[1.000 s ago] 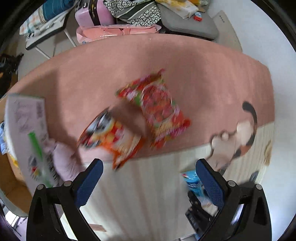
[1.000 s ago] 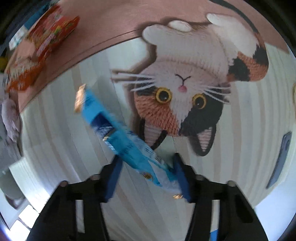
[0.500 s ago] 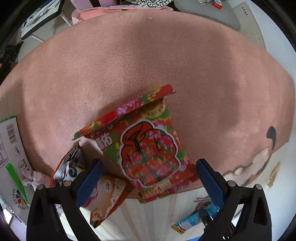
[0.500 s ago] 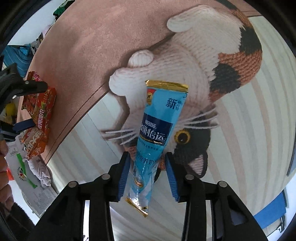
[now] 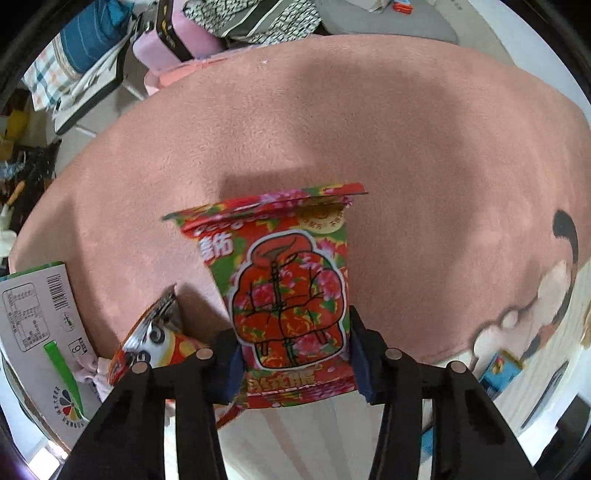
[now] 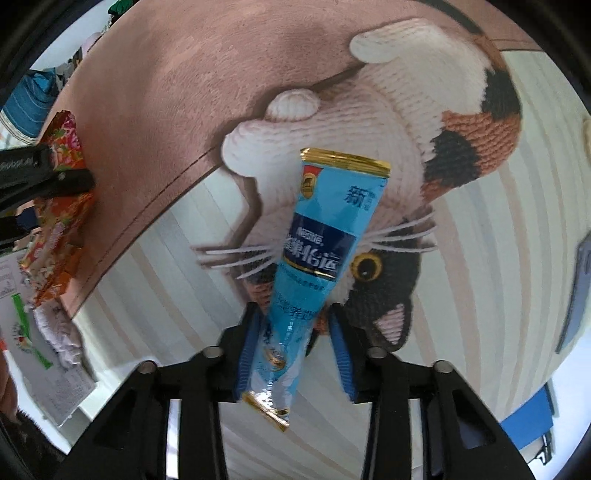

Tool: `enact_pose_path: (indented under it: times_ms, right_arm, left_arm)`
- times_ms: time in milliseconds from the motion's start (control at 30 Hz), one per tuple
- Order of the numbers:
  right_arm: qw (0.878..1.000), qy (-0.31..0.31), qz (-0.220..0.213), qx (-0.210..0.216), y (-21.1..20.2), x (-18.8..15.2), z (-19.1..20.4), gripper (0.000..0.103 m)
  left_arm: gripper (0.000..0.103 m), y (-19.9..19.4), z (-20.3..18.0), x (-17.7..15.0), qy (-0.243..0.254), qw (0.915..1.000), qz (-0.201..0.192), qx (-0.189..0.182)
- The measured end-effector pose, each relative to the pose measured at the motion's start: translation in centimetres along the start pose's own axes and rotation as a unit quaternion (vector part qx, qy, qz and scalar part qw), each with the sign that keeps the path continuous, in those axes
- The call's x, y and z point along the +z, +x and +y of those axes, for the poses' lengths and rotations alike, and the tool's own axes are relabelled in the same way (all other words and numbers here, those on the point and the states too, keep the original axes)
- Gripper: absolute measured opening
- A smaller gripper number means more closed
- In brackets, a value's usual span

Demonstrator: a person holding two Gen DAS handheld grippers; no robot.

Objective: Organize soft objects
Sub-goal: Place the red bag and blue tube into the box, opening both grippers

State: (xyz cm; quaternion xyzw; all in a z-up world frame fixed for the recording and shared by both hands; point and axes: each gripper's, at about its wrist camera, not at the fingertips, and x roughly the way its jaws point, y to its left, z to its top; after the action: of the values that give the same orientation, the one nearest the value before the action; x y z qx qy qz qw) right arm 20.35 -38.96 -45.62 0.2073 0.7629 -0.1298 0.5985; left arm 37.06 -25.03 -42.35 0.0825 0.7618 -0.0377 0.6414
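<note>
My left gripper (image 5: pixel 293 360) is shut on a red and green flowered snack bag (image 5: pixel 284 280) and holds its lower part over the pink rug (image 5: pixel 332 122). An orange snack bag (image 5: pixel 155 343) lies just left of it. My right gripper (image 6: pixel 291 347) is shut on a long blue Nestle pouch (image 6: pixel 321 243) and holds it above the cat picture (image 6: pixel 424 177) on the rug. The flowered bag also shows in the right wrist view (image 6: pixel 66 144), far left, with the left gripper's arm on it.
A white printed box (image 5: pixel 40 332) and a pale crumpled cloth (image 5: pixel 92 373) lie at the left. Suitcases, bags and cushions (image 5: pixel 207 26) crowd the floor beyond the rug. A blue flat object (image 6: pixel 528 424) lies at the right on the striped part.
My left gripper moved up to the flowered bag and closed on it. My right gripper closed on the blue pouch, which turned upright between the fingers.
</note>
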Motion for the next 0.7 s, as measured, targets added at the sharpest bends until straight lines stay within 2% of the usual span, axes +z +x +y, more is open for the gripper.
enact_pose_path:
  times_ms: [167, 267, 400, 567, 700]
  right_arm:
    - [1.0, -0.009, -0.008, 0.019, -0.7, -1.8, 0.7, 0.015]
    - [0.999, -0.029, -0.024, 0.027, -2.6, -3.4, 1.4, 0.015]
    - [0.995, -0.075, -0.054, 0.047, -6.2, -6.2, 4.6, 0.015]
    - [0.983, -0.149, -0.083, 0.073, -11.2, -9.8, 11.1, 0.014]
    - [0.966, -0.217, -0.099, 0.096, -15.1, -12.6, 18.2, 0.014]
  left_arm:
    - [0.043, -3.1, -0.2, -3.9, 0.023, 0.9985, -0.047, -0.018]
    - [0.043, -6.4, 1.1, -6.6, 0.028, 0.9956, -0.076, -0.047]
    - [0.043, -10.9, 3.7, -10.7, 0.035, 0.9896, -0.117, -0.075]
    - [0.043, -15.9, 10.6, -15.5, 0.028, 0.9831, -0.161, -0.082]
    - [0.043, -17.5, 18.3, -18.3, 0.002, 0.9822, -0.177, -0.063]
